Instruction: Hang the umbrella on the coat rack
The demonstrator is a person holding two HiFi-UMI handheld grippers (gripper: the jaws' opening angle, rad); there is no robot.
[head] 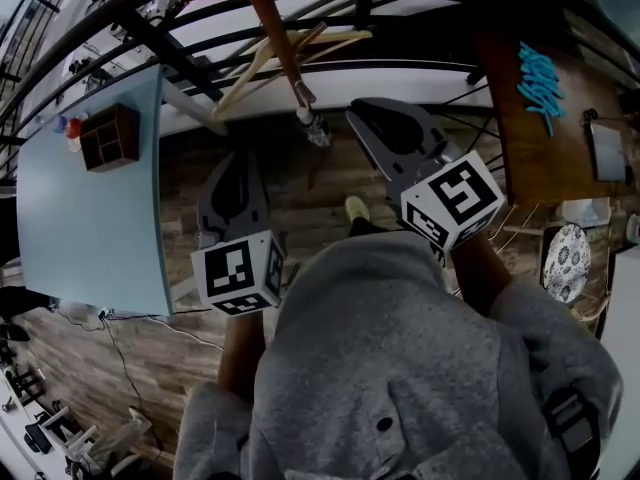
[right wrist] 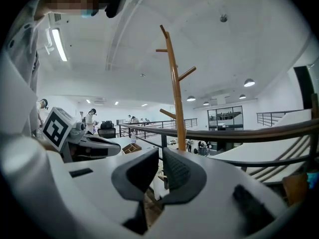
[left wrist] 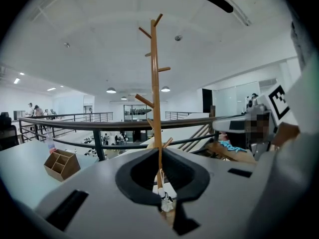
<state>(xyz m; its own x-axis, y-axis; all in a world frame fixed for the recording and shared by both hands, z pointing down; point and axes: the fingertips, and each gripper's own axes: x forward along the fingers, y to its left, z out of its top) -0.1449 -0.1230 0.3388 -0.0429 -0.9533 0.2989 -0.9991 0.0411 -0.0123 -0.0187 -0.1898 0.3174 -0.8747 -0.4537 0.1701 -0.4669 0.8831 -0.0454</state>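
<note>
Both hand-held grippers are empty. Your left hand-held gripper (head: 232,190) has its jaws closed on nothing. Your right hand-held gripper (head: 385,128) is likewise shut, with nothing between the pads. Both sit near the coat rack (left wrist: 154,83) and point at its pole.

The umbrella (head: 306,100) looks already hung: a slim brown length close along the pole, pale tip down, with a strap loop just above the tip. You cannot tell which peg carries it, because it is the same brown as the pole and that hides the top.

Risks, as I judge them:
- The hang may be shallow. If only the handle's edge sits on a short peg, one knock could slide it off onto the wooden floor (head: 320,198).
- The rack is tall and thin on splayed legs (head: 248,80). Brush the pole with either gripper and the whole thing rocks, and the umbrella swings.
- Your right gripper looks the nearer to the pole — watch it most.
- The railing (left wrist: 75,125) stands just behind the rack — a falling umbrella could slip between the bars.
</note>
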